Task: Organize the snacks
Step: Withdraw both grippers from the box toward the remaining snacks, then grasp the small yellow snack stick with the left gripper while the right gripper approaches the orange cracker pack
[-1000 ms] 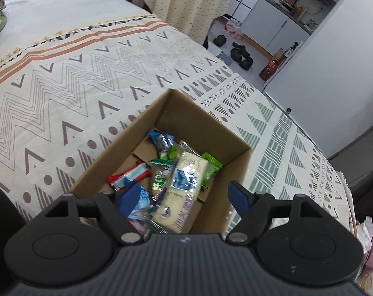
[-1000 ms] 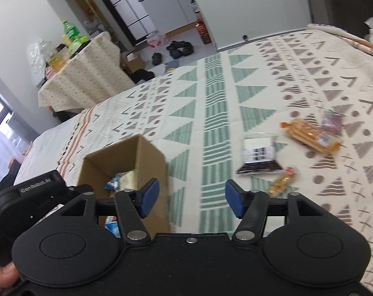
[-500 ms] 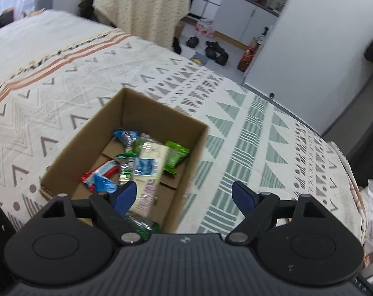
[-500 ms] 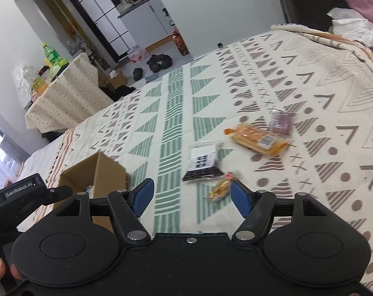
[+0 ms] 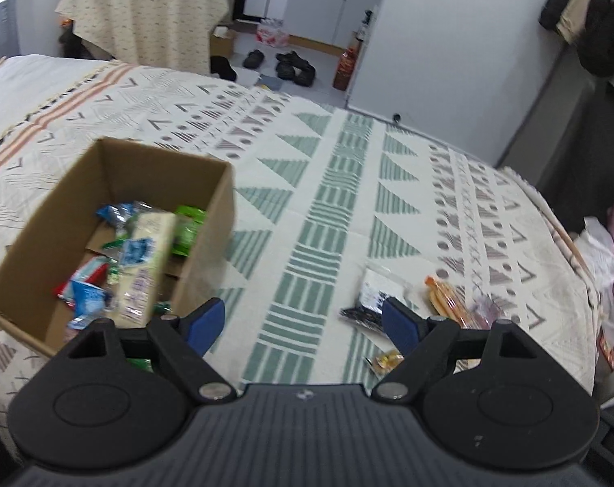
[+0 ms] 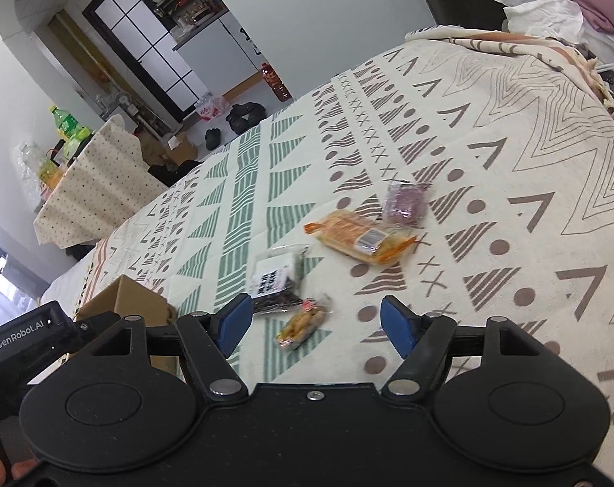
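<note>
A patterned bedspread (image 6: pixel 489 186) carries a cardboard box (image 5: pixel 116 170) and four loose snack packets (image 6: pixel 357 235).

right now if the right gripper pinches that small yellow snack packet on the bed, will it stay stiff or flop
The small yellow snack packet looks like crinkly film, so it would likely flop and feel light. Its glossy wrapper may slip between the right gripper's open jaws.

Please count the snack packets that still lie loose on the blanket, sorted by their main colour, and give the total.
Black and white packet: 1
Large orange packet: 1
Small yellow-orange packet: 1
Purple packet: 1
Total: 4
</note>
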`<state>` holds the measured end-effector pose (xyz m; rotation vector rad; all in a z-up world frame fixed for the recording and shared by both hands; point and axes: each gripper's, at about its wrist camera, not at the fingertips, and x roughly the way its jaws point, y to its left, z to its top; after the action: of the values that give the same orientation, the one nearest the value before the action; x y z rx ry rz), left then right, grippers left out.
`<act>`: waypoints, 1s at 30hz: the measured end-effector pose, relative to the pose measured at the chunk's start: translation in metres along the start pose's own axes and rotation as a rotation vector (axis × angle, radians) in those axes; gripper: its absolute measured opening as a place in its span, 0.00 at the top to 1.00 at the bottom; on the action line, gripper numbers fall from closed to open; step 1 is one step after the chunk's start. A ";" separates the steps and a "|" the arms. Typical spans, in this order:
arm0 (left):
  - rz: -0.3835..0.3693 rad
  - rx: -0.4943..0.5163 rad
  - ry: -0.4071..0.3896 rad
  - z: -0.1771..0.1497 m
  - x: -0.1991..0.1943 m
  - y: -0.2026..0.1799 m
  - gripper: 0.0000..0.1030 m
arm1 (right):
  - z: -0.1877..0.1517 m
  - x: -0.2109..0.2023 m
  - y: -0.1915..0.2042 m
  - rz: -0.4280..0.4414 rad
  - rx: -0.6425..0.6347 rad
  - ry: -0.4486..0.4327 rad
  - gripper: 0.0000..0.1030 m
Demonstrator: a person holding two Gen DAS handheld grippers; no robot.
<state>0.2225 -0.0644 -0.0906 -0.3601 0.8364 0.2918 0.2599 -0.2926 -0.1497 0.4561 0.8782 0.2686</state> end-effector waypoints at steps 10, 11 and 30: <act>-0.036 0.097 0.056 -0.016 0.037 -0.039 0.19 | 0.008 0.017 -0.033 0.026 0.026 -0.012 0.32; -0.038 0.103 0.064 -0.018 0.041 -0.042 0.19 | 0.009 0.020 -0.035 0.030 0.030 -0.013 0.32; 0.012 0.190 0.196 -0.041 0.116 -0.076 0.21 | 0.028 0.073 -0.079 0.057 0.126 -0.008 0.32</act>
<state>0.2982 -0.1372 -0.1893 -0.2081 1.0505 0.1879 0.3301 -0.3394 -0.2215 0.5995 0.8787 0.2640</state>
